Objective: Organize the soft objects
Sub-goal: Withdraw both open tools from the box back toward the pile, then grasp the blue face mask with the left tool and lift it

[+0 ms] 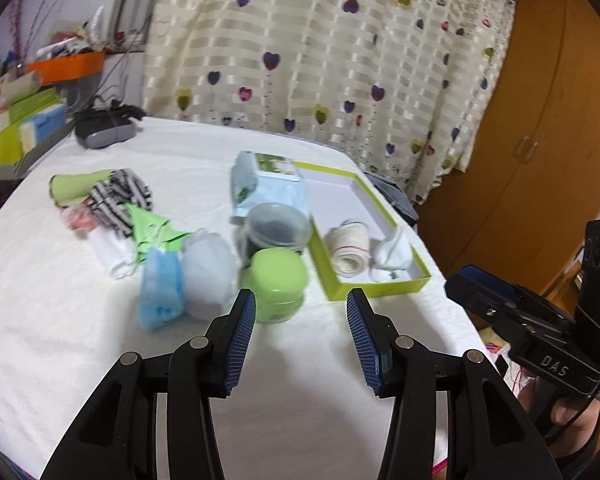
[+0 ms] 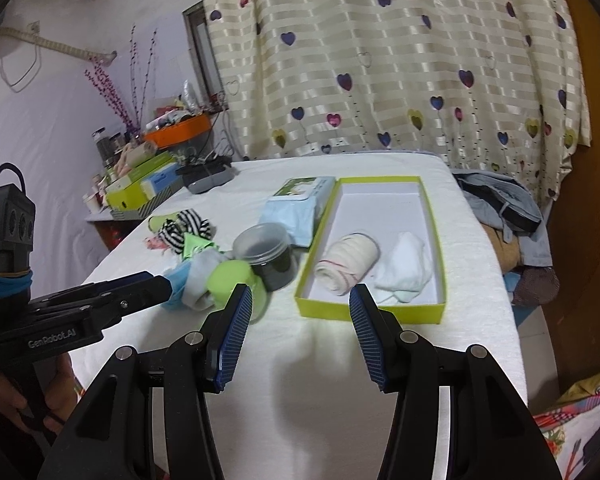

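Both our grippers, left (image 1: 301, 303) and right (image 2: 301, 300), hang released over the table's (image 2: 300, 360) near edge; a roll (image 2: 348, 263) and sock (image 2: 404, 266) lie in the box (image 2: 370, 312) toward its right edge.

Ahead of the right hand-held gripper (image 2: 301, 305), a rolled cloth (image 2: 348, 263) and sock (image 2: 404, 266) lie in the box (image 2: 370, 309) (side by side); two jars (image 2: 266, 254) stand left of it.
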Available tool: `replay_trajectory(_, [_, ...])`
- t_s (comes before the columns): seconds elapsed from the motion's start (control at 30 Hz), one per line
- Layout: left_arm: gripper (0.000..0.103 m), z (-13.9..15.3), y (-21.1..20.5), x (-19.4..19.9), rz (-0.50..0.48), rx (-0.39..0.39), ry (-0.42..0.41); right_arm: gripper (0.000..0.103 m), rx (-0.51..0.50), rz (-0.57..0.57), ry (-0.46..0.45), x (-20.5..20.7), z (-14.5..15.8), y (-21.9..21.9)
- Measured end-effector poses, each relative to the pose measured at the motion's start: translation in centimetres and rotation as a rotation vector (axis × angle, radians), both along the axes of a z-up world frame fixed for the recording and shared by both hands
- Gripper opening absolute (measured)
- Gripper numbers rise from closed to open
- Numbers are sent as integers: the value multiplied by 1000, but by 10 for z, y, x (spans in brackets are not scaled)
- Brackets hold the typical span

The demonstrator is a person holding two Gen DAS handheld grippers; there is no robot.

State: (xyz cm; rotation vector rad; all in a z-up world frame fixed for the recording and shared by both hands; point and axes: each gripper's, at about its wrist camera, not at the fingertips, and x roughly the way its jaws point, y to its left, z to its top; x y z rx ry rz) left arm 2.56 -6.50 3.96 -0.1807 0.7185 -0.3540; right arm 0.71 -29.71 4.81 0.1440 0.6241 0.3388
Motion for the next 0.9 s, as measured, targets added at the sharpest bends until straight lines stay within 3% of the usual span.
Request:
replay_trajectory(0.6, [47,-22,65,12,166,-16,36,52,-37,149,-3,14,2,52])
replay_trajectory(0.9, [47,-41,75,36,173,-26,100,52,-53,178,9,27,-1,69])
